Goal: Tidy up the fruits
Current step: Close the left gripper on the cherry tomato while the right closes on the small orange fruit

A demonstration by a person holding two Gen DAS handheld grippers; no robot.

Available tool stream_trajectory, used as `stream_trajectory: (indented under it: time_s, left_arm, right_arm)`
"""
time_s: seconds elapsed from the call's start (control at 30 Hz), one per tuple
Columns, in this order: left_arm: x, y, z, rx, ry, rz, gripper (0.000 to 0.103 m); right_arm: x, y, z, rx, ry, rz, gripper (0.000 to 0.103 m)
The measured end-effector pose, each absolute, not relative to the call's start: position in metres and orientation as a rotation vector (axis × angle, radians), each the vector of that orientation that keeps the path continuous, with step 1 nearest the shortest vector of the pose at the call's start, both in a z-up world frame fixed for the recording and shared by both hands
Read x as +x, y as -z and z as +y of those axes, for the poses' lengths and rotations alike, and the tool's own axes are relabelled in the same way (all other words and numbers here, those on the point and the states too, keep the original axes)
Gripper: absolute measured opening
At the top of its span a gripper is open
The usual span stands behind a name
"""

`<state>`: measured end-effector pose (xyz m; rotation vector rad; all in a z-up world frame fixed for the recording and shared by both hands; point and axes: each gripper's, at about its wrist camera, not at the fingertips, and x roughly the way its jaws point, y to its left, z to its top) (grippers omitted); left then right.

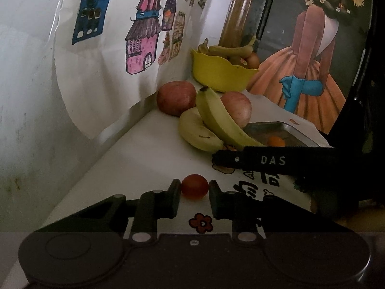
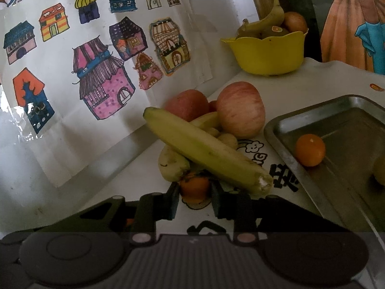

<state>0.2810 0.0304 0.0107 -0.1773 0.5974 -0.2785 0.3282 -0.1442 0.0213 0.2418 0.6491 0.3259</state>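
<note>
On white table (image 1: 144, 159), left claw (image 1: 195, 189) clamping red fruit (image 1: 194, 186), right claw (image 2: 195, 187) clamping orange fruit (image 2: 194, 187) under banana (image 2: 204, 154), tray (image 2: 284, 130) rim beside.

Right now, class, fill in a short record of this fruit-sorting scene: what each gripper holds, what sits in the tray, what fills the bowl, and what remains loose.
left gripper: shut on small red fruit
right gripper: shut on small orange fruit, partly under a banana
metal tray: one orange fruit
yellow bowl: bananas and round fruit
loose pile: bananas, two apples
</note>
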Motion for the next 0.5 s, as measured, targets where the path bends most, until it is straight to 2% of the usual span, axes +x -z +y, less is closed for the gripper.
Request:
stream_trajectory:
  time_s: [0.5]
  left_arm:
    - [0.279, -0.011, 0.035, -0.204, 0.261, 0.59, 0.027]
  right_arm:
    - [0.308, -0.023, -0.15, 0.253, -0.381, 0.674, 0.031]
